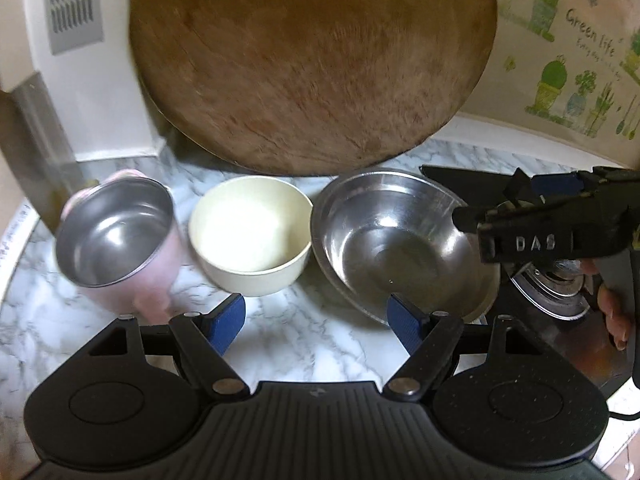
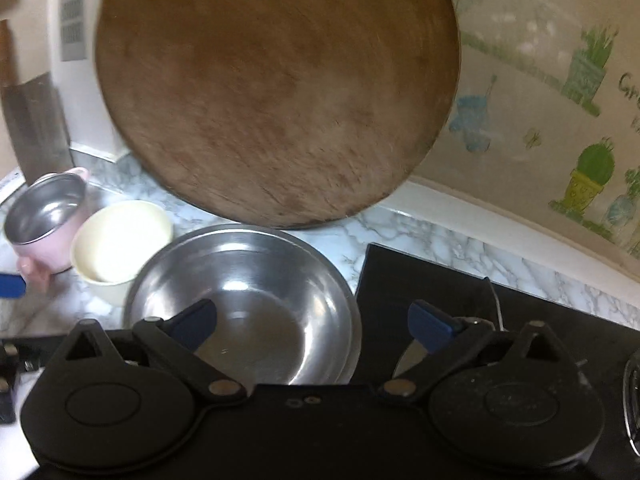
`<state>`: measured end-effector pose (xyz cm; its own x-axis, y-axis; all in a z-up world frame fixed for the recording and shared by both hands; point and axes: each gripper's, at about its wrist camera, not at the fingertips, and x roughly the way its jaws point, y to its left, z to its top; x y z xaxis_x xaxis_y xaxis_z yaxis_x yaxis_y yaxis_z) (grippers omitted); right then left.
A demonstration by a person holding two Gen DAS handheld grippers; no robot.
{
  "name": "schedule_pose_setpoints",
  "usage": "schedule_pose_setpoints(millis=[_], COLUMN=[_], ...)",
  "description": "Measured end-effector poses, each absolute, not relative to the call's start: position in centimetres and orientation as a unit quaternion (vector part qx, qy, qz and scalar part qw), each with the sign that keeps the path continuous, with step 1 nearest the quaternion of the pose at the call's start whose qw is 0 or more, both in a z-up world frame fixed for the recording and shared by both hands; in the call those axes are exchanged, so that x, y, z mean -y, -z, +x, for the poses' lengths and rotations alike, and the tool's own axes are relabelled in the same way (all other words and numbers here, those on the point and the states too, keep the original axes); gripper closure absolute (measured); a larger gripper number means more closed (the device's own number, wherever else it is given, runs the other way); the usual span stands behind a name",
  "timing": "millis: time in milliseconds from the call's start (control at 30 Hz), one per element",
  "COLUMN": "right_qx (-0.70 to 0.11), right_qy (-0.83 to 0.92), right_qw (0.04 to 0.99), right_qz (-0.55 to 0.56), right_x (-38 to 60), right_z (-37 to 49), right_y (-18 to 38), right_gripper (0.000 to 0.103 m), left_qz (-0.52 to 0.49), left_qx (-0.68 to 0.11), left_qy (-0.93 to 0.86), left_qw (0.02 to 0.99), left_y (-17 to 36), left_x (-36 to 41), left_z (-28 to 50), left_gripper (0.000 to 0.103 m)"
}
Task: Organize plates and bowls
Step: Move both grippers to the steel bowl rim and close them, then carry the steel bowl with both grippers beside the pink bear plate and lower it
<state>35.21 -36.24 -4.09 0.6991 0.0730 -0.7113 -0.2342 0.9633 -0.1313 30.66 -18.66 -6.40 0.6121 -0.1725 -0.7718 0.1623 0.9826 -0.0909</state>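
Three dishes sit in a row near the back edge of the marble table: pink cup tilted at left, cream bowl in the middle, steel bowl at right beside the black stove. Round wooden board leans on the wall behind them. Left gripper fingers spread, empty. Right gripper fingers spread, holding nothing, above the steel bowl's rim.

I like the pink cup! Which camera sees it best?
The left wrist view: the pink cup is big there, tilted so its shiny inside shows, beside the cream bowl. The right wrist view shows it small at the left edge.
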Motion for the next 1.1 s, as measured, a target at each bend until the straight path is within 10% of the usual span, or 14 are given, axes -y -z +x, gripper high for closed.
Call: schedule_pose_setpoints(millis=[400, 1100], right_qx=[-0.417, -0.468], right_qy=[-0.090, -0.096], right_qw=[0.898, 0.877], right_qz=[-0.103, -0.056], right_x=[38.1, 38.7], right_z=[42.1, 45.0], right_y=[7.3, 9.7], right_gripper=[0.023, 0.075], left_qz=[-0.044, -0.053], left_qx=[-0.469, -0.488], left_qy=[0.089, 0.106], left_qw=[0.878, 0.865], left_y=[9.5, 10.7], left_x=[19.9, 20.7], left_z=[34.7, 35.7], left_gripper=[0.028, 0.082])
